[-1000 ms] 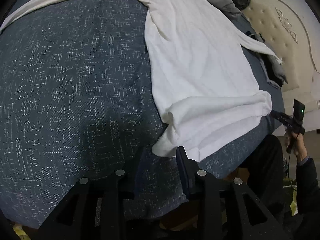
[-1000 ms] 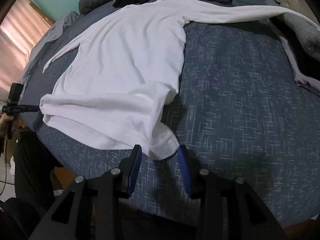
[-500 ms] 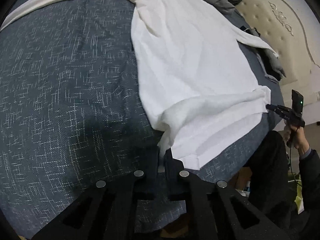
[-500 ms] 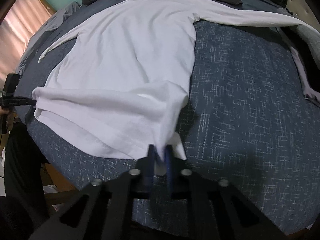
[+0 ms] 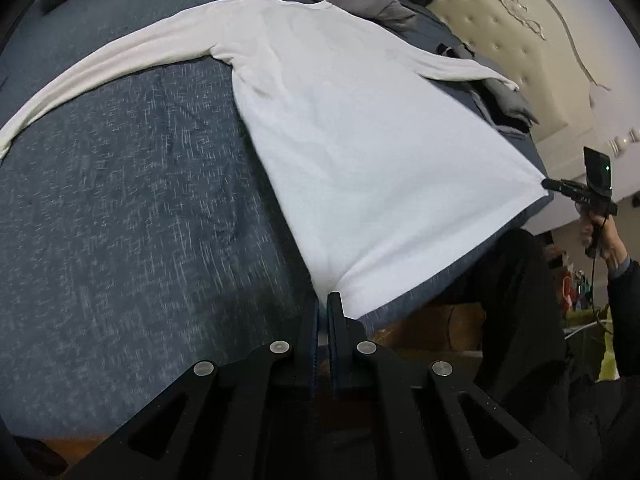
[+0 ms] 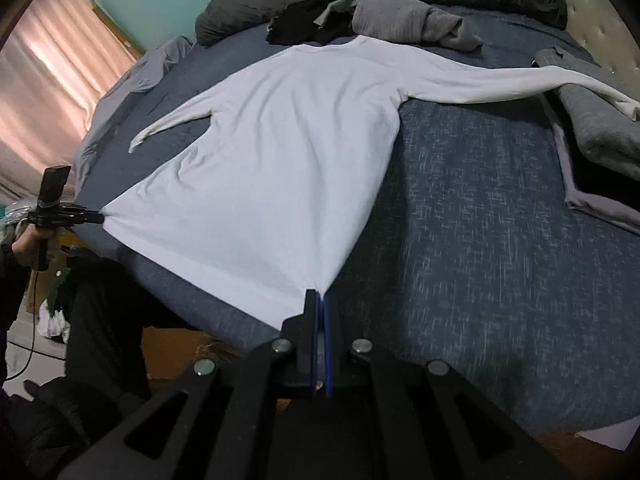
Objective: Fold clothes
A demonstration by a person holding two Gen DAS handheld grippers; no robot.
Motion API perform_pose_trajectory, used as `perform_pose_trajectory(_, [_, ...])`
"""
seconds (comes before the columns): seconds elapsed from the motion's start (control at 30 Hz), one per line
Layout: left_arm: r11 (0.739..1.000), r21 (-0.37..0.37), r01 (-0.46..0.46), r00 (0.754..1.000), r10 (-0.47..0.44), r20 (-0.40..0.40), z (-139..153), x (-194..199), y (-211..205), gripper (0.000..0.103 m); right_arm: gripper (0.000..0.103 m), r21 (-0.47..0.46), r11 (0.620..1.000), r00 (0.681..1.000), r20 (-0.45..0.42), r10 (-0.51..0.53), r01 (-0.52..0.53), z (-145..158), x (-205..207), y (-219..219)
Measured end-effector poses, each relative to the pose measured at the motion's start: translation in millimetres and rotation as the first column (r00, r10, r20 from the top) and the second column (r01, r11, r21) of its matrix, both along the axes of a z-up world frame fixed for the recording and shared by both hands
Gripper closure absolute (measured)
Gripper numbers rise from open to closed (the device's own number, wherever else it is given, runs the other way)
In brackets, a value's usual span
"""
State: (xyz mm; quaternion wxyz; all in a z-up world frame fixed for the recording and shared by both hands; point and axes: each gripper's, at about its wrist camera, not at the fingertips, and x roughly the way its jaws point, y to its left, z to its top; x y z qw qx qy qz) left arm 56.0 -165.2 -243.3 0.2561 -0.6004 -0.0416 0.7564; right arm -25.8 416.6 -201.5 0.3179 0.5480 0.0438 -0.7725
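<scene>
White long-sleeved shirt (image 5: 360, 152) lies flat on the blue bed (image 5: 120, 220), hem stretched between left tongs (image 5: 323, 304) and right tongs (image 6: 318, 300), each pinching a corner. Thin cloth may slip out under tension, or a sleeve snag the grey clothes (image 6: 404, 20).

Left sleeve cuff of white shirt (image 5: 360, 152) cut off at left wrist frame edge. Hem corners hidden between both jaws. Bedspread (image 5: 120, 220) motion-blurred nearby. Far clothes pile (image 6: 400, 16) indistinct.
</scene>
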Motion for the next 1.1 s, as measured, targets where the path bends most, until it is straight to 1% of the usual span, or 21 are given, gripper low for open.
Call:
perform_pose_trajectory(0.1, [1.0,-0.011,0.01,1.0,-0.011,-0.003,3,18,-1,0.099,0.101,-0.011,1.0,1.0,-0.001,0.01,-0.01,13,13,5])
perform_pose_trajectory(0.23, [1.0,-0.006,0.017,1.0,-0.017,0.001,7,32,1,0.099,0.101,-0.01,1.0,1.0,-0.008,0.021,-0.021,13,27,9])
perform_pose_trajectory(0.33, [1.0,0.006,0.017,1.0,-0.017,0.0,7,38,1,0.099,0.101,-0.03,1.0,1.0,-0.013,-0.004,0.004,15,30,18])
perform_pose_trajectory(0.4, [1.0,0.013,0.016,1.0,-0.016,0.018,0,38,2,0.099,0.101,-0.033,0.999,1.0,-0.009,-0.024,0.023,11,29,21])
perform_pose_trajectory(0.47, [1.0,0.008,0.019,0.999,-0.019,0.037,-9,38,3,0.099,0.101,-0.005,1.0,1.0,0.0,-0.021,0.021,2,30,18])
perform_pose_trajectory(0.53, [1.0,0.005,0.022,0.999,-0.022,0.049,-16,38,4,0.099,0.101,0.002,1.0,1.0,0.008,-0.02,0.02,-5,29,17])
perform_pose_trajectory(0.77, [0.999,0.003,-0.042,0.994,0.042,0.104,-46,28,-6,0.098,0.1,0.04,0.999,0.999,0.042,-0.005,0.004,-31,26,9])
perform_pose_trajectory(0.87, [0.998,-0.005,-0.063,0.991,0.063,0.12,-49,23,-13,0.098,0.099,0.055,0.998,0.999,0.036,-0.006,0.004,-28,20,9])
perform_pose_trajectory(0.93, [0.997,-0.029,-0.071,0.991,0.074,0.109,-46,16,-18,0.098,0.099,0.063,0.998,1.0,0.026,-0.011,0.01,-24,16,10])
perform_pose_trajectory(0.97, [0.996,-0.038,-0.077,0.993,0.08,0.091,-40,12,-21,0.098,0.096,0.064,0.998,1.0,0.019,-0.017,0.016,-21,12,11])
perform_pose_trajectory(1.03, [0.994,-0.047,-0.096,0.994,0.098,0.05,-28,-3,-26,0.098,0.089,0.022,0.998,0.999,-0.008,-0.052,0.052,-9,-3,15])
perform_pose_trajectory(1.1, [0.992,-0.049,-0.113,0.994,0.114,0.005,-15,-26,-27,0.098,0.076,-0.013,0.997,0.997,-0.033,-0.076,0.075,1,-20,13])
